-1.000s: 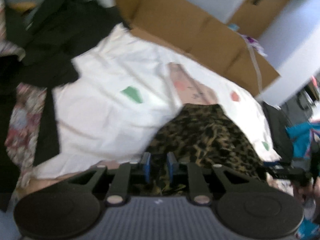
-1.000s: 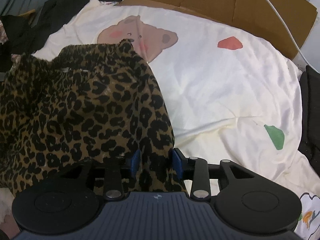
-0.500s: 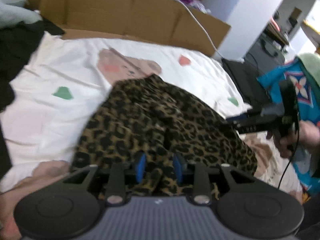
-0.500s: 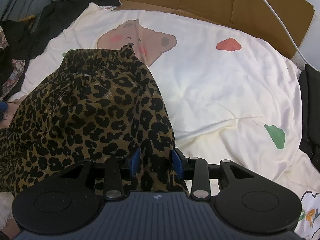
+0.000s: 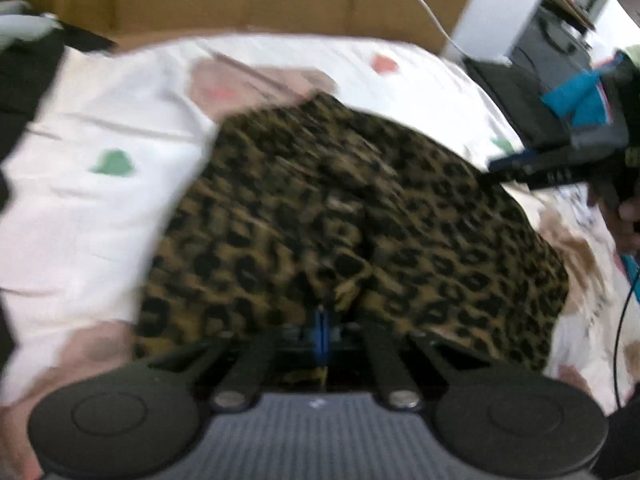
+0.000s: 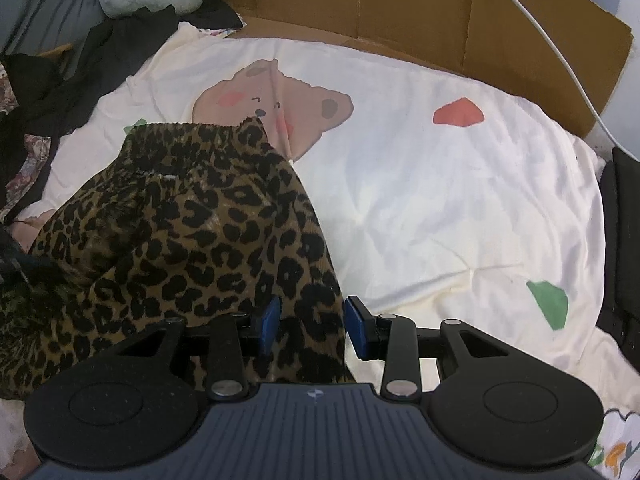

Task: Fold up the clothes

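A: Now that the left tool [image 5: 321,322] has just closed its jaws, does it pinch the leopard garment [image 5: 352,216]?

B: Yes, at the lower centre, on the bed [image 6: 440,200]. The right tool [image 6: 311,322] stays half open around its edge, so folding can begin.
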Demonstrator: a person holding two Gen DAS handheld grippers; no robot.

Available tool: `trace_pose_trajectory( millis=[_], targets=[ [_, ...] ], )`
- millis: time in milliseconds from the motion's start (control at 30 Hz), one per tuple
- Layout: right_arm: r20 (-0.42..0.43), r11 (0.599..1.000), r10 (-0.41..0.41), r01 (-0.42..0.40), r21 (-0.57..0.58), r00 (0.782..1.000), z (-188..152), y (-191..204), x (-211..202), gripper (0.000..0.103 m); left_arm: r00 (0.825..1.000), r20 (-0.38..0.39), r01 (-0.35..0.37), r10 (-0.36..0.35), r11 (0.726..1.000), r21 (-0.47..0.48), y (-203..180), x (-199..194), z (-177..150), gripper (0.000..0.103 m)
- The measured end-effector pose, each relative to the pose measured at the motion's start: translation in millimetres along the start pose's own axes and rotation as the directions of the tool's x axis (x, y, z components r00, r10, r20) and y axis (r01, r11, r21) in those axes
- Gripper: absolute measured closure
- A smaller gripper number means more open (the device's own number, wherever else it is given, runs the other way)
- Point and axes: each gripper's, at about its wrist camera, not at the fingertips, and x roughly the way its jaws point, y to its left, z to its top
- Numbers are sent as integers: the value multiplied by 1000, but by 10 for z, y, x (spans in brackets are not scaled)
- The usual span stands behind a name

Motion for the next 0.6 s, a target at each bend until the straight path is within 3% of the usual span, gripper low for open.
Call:
trace_pose_trajectory(
  millis=[200, 367, 600],
  targets=[
    [1, 1000, -3, 3, -11, 1000, 124, 28, -2, 60, 997, 55, -37, 46, 988, -148, 602, -337, 60, 102],
    [-13, 999, 0, -1, -39, 1000, 265, 74, -3, 60, 989, 92, -84, 113, 956, -281, 1145, -505, 38, 102],
    [-37, 992, 12, -16, -123, 999, 442, 224, 123, 60, 988, 42, -124, 151, 919, -375, 1689, -336, -57, 100]
  ],
)
